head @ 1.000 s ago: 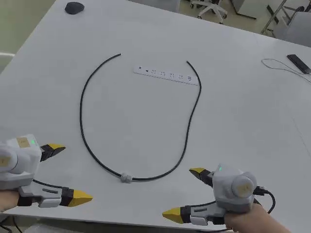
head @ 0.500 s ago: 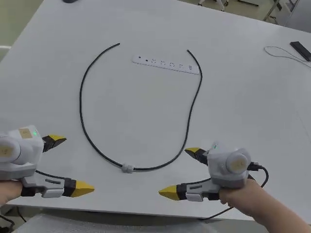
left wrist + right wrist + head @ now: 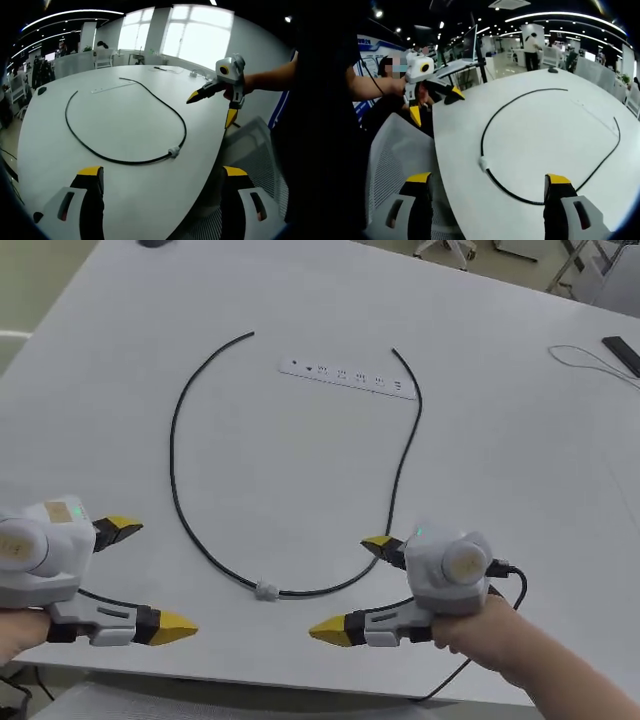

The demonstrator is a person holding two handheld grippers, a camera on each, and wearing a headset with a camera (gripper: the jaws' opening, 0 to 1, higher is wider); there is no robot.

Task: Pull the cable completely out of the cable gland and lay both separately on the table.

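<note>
A black cable [image 3: 173, 455] lies in a wide U on the white table [image 3: 290, 470]. A small grey cable gland [image 3: 266, 590] sits on it at the bottom of the U, near the front edge. My left gripper [image 3: 150, 578] hovers open to the left of the gland, with nothing in it. To the gland's right, my right gripper [image 3: 352, 587] is open and empty, its upper jaw close to the cable. In the left gripper view the gland [image 3: 173, 150] is ahead between the jaws, with the right gripper [image 3: 210, 109] beyond. The right gripper view shows the gland [image 3: 483, 163] and the left gripper [image 3: 435, 107].
A white power strip [image 3: 345, 378] lies between the cable's two ends at the far side. A thin wire [image 3: 585, 358] and a dark phone [image 3: 625, 350] are at the far right. A mesh chair [image 3: 395, 160] stands off the table's front edge.
My right gripper has moved left and slightly forward, closer to the gland and cable. The left gripper has held its place. The head camera has shifted a little.
</note>
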